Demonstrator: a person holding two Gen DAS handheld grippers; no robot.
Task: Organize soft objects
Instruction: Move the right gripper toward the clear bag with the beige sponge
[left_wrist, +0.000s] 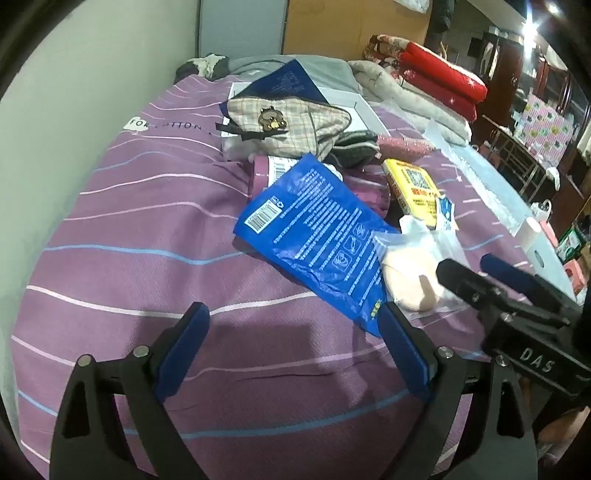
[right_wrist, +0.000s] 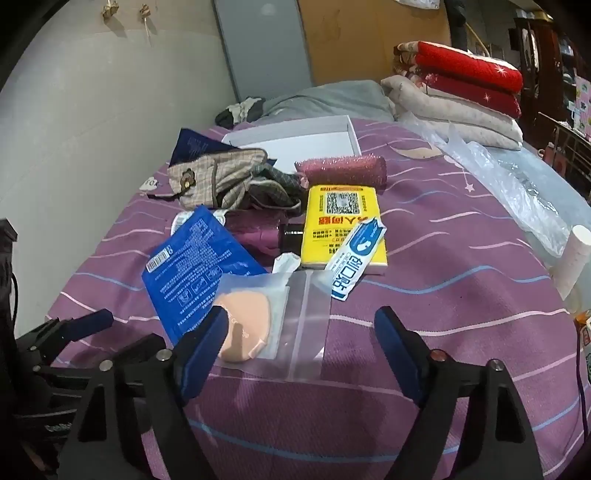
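Note:
A heap of small items lies on a purple striped bedspread (left_wrist: 147, 229). A blue foil packet (left_wrist: 314, 236) (right_wrist: 192, 273) sits just beyond my left gripper (left_wrist: 293, 310), which stands open over bare bedspread, its right finger near the packet's corner. A peach puff (right_wrist: 243, 325) (left_wrist: 406, 280) in a clear zip bag (right_wrist: 306, 325) lies under my right gripper (right_wrist: 301, 317) (left_wrist: 469, 262), which is open and not pressing on it. Behind are a yellow pack (right_wrist: 343, 221), a white-blue sachet (right_wrist: 358, 258), a plaid pouch (right_wrist: 214, 173), a pink glittery roll (right_wrist: 343, 171) and a purple folded item (right_wrist: 255, 229).
An open white box (right_wrist: 295, 140) stands behind the heap. Folded red and beige quilts (right_wrist: 461, 85) are stacked at the back right. Clear plastic sheeting (right_wrist: 498, 177) and a white cylinder (right_wrist: 576, 258) lie along the right edge. A grey wall (left_wrist: 74, 110) bounds the left.

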